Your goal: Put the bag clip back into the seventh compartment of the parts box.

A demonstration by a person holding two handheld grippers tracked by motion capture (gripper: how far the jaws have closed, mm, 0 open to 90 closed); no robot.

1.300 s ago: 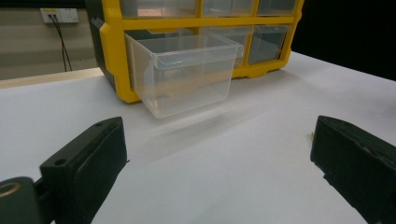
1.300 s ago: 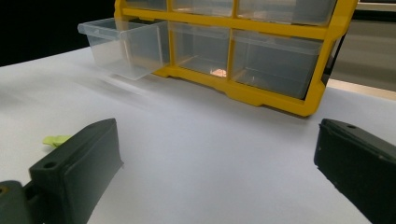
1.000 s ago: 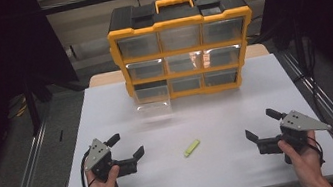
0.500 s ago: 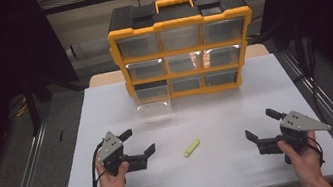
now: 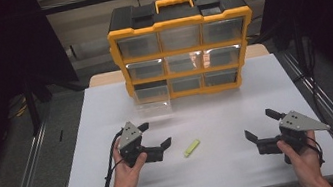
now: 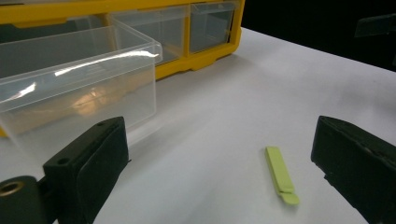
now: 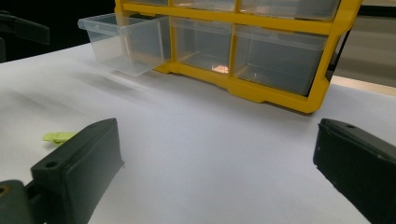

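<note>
A small yellow-green strip [image 5: 192, 148] lies flat on the white table [image 5: 209, 117], toward the front centre. My left gripper [image 5: 155, 134] stands open just left of it, jaws pointing toward it and empty. In the left gripper view the strip [image 6: 281, 175] lies between the jaws, nearer the right one. My right gripper [image 5: 258, 125] is open at the front right, well away from the strip [image 7: 60, 136]. A yellow and black drawer organiser [image 5: 182, 45] stands at the back. Its bottom left clear drawer [image 5: 153, 106] is pulled out.
The pulled-out clear drawer [image 6: 70, 79] looks empty and juts over the table in front of the organiser [image 7: 243, 46]. Dark curtains flank both sides. Metal rails [image 5: 26, 176] run along the left and right table edges.
My left gripper has moved right and a little forward toward the strip, turning its jaws toward it. The right gripper has stayed put.
</note>
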